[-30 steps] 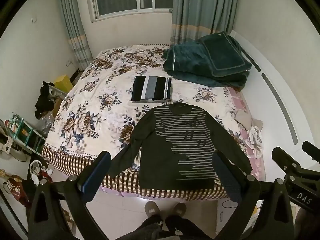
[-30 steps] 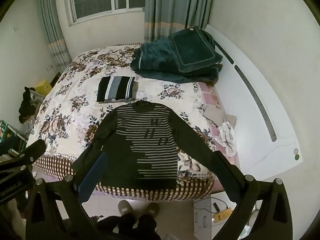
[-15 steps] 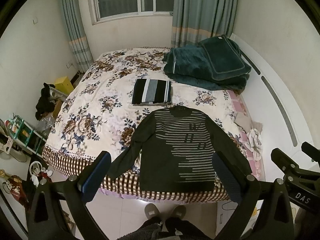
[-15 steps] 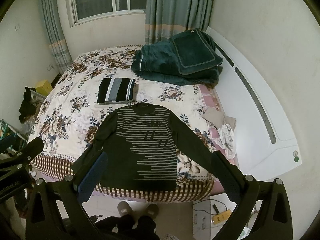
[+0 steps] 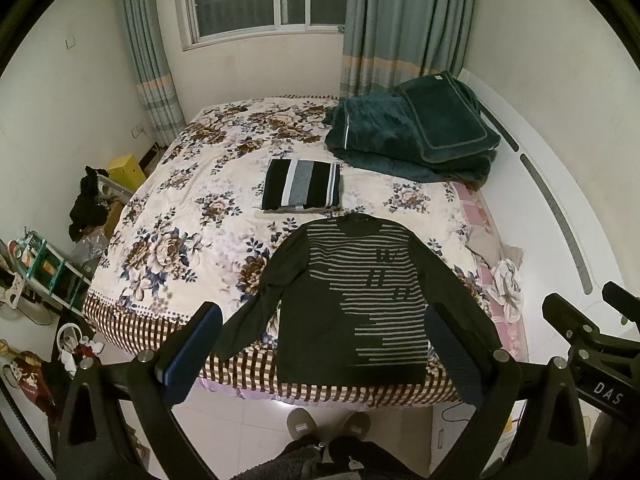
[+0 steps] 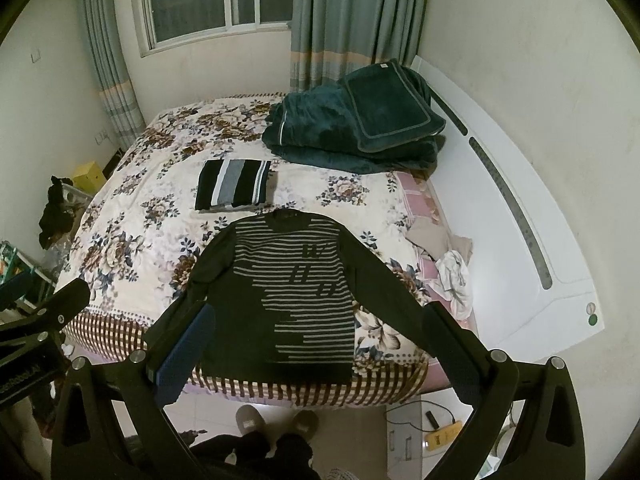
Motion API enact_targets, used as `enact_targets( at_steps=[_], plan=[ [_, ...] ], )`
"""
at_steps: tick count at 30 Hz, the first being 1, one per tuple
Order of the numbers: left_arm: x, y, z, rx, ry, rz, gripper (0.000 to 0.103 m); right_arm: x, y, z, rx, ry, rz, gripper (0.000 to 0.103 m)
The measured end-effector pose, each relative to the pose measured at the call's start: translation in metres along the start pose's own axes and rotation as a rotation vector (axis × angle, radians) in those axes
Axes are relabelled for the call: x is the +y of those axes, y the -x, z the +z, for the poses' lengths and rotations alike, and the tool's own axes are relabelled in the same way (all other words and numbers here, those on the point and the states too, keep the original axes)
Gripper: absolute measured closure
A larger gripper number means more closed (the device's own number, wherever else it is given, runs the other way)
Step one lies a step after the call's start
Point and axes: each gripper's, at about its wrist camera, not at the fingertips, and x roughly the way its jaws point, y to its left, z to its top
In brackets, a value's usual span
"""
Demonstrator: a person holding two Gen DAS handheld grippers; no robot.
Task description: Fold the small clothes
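A dark long-sleeved sweater with grey stripes (image 5: 352,300) lies flat on the bed's near edge, sleeves spread; it also shows in the right wrist view (image 6: 288,288). A folded black, white and grey striped garment (image 5: 302,184) lies beyond its collar, seen too in the right wrist view (image 6: 234,184). My left gripper (image 5: 324,344) is open and empty, held high above the floor before the bed. My right gripper (image 6: 316,340) is open and empty, likewise held back from the sweater's hem.
The floral bedspread (image 5: 192,216) covers the bed. A dark green blanket pile (image 5: 412,136) sits at the far right. A white headboard (image 6: 520,240) runs along the right. Clutter and shelves (image 5: 40,264) stand left. The person's slippers (image 5: 328,424) are on the tiled floor.
Both grippers have drawn slightly back and up from the bed, so the sweater and bed look a little smaller and lower. Nothing on the bed has moved.
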Motion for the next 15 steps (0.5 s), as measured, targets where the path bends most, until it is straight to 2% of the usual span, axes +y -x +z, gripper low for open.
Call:
enact_targets(
  at_steps=[2,4,15],
  plan=[
    [0.001,0.0,-0.001,0.001,-0.001,0.0,0.0,-0.001,0.003,-0.001,-0.001,-0.002,0.003,0.0],
    [0.002,0.0,-0.002,0.0,0.0,0.0,0.0,0.003,0.009,0.019,-0.001,0.007,0.007,0.0],
    [0.001,0.0,-0.001,-0.002,0.0,-0.002,0.0,0.009,0.012,0.026,-0.012,0.002,0.006,0.0]
  ],
)
